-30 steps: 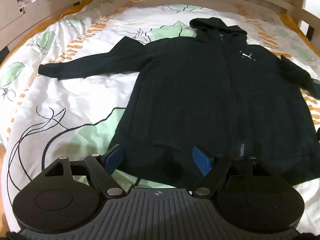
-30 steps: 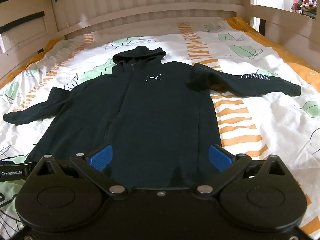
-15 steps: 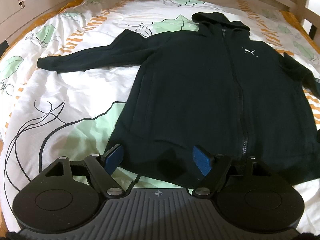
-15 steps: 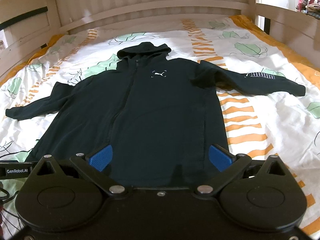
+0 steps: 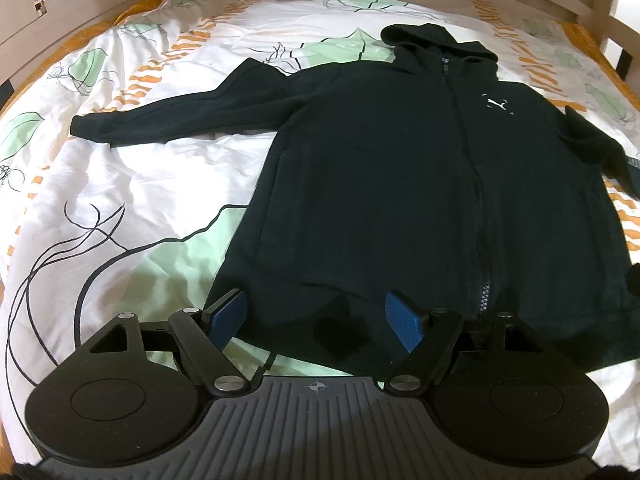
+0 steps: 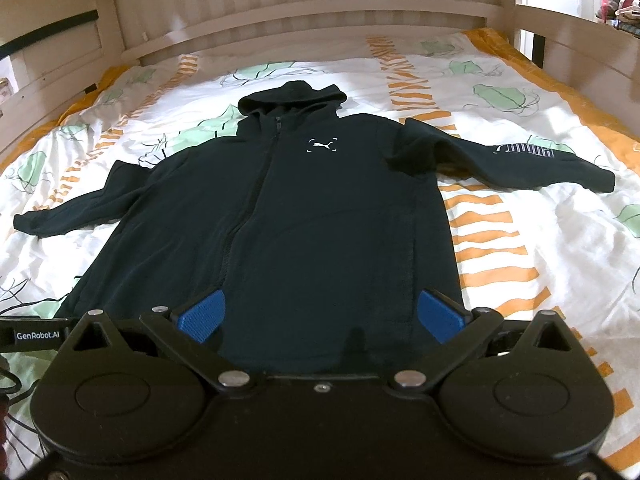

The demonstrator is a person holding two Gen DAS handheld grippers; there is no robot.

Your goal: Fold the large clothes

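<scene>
Spread flat and face up on the bed, zipped to the collar: a dark hoodie, evidently smoothed out as the starting lay for folding. Both sleeves thrown outward from the body, the lettered sleeve off toward the orange-striped side of the bed, the plain sleeve toward the opposite side, each lying clear of the torso so that it can likely be turned inward on its own. Long axis running along the zip, from hem to hood; hood pointing at the slatted headboard, hem nearest the cameras. Hovering just short of that hem, the left tongs, blue pads spread wide with nothing between them but the cloth lying beneath, ungripped. Same story for the right tongs, gaping over the hem's other half and holding nothing. No fold yet made, to judge by the flat layout.
</scene>
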